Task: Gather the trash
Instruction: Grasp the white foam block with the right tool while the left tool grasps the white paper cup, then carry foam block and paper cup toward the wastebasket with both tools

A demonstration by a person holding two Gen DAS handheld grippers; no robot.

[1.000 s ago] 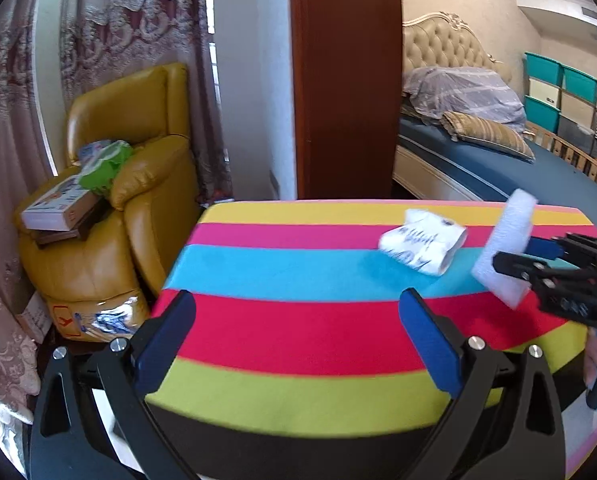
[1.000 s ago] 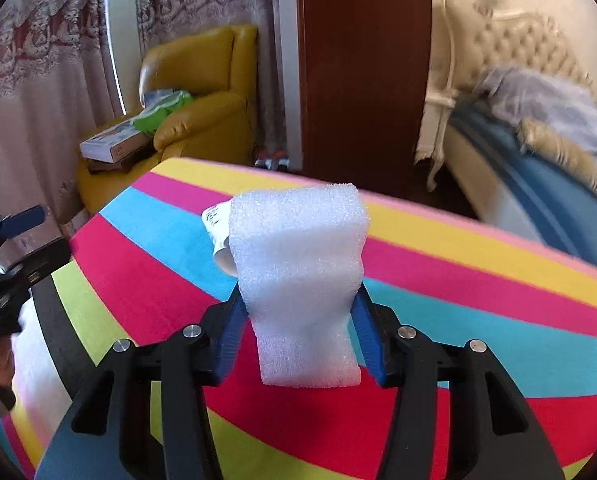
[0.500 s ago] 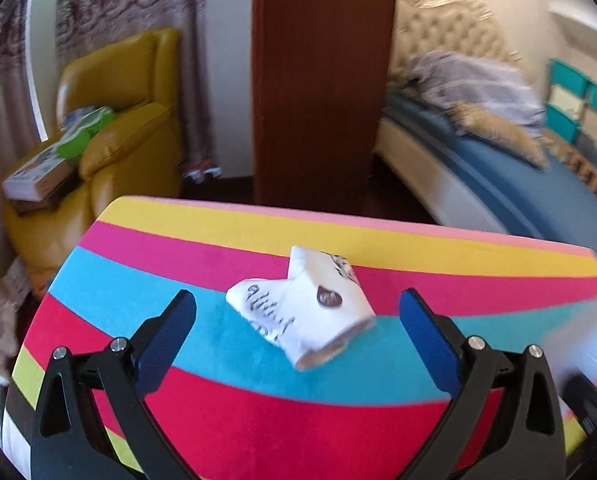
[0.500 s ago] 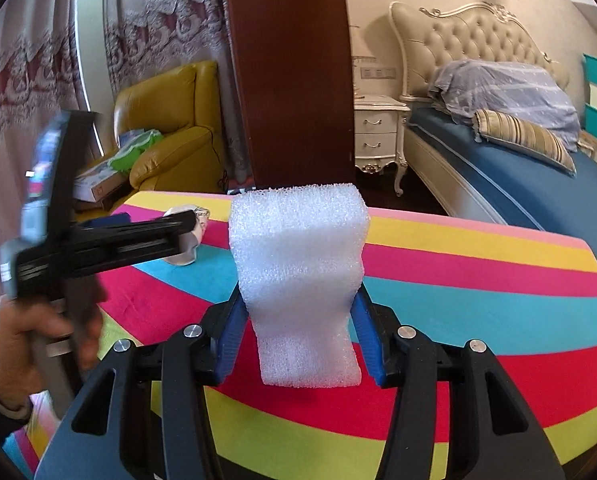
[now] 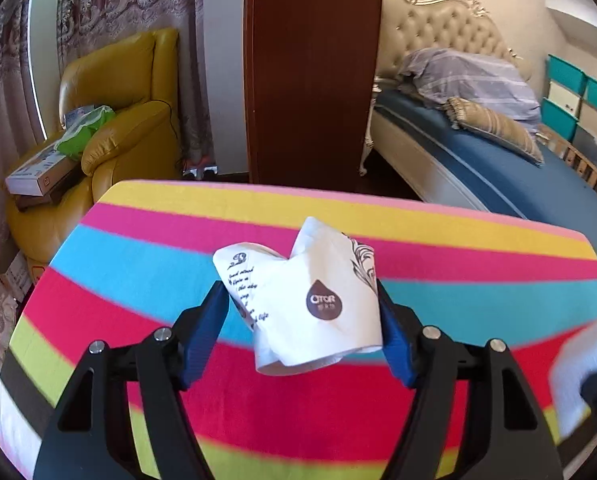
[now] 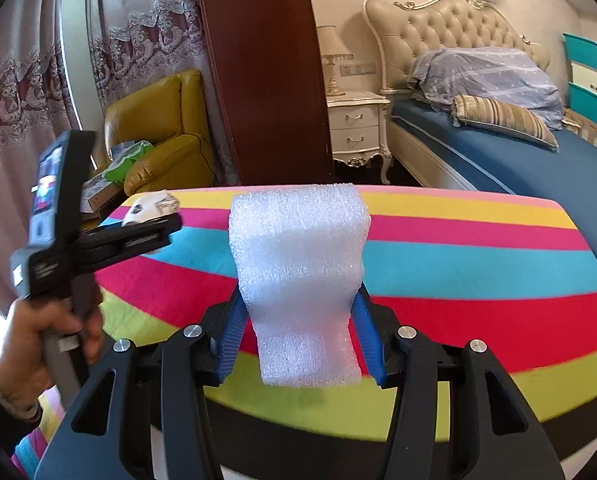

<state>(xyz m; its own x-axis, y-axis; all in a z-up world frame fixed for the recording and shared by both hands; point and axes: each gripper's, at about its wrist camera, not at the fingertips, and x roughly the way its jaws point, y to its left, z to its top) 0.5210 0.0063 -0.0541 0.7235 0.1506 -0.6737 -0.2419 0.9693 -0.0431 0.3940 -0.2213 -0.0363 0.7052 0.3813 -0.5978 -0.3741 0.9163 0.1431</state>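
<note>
1. Counter [image 5: 478,240]: striped cloth in yellow, pink, blue, red covers the whole top. It carries the trash, so both hands work just above it. A bed, a yellow armchair w/ boxes on it and a dark wood panel stand behind; none in play.
2. Foam block [image 6: 298,276]: white, standing upright between the blue pads of the right hand-held gripper [image 6: 298,332]. Pinched near its lower part, sides squeezed in where the pads bite, top flaring wider. Held clear of the counter, prob. so it's ready to carry off while the other hand works.
3. Paper cup [image 5: 310,300]: crumpled white cup w/ brown drop logo and script, lying on its side on the blue/red stripes. Crushed, so it reads as trash.
4. Left hand-held gripper [image 5: 302,316]: jaws have just been closing, cup between them. Both blue pads sit against the cup's sides, so I judge it pinching the cup; the grip looks fresh, cup not lifted off the counter as far as I can tell. In the right wrist view a hand [image 6: 34,344] grips its handle.
5. Judgement: one piece per hand, both now collected; next needs a bin, none in view.
</note>
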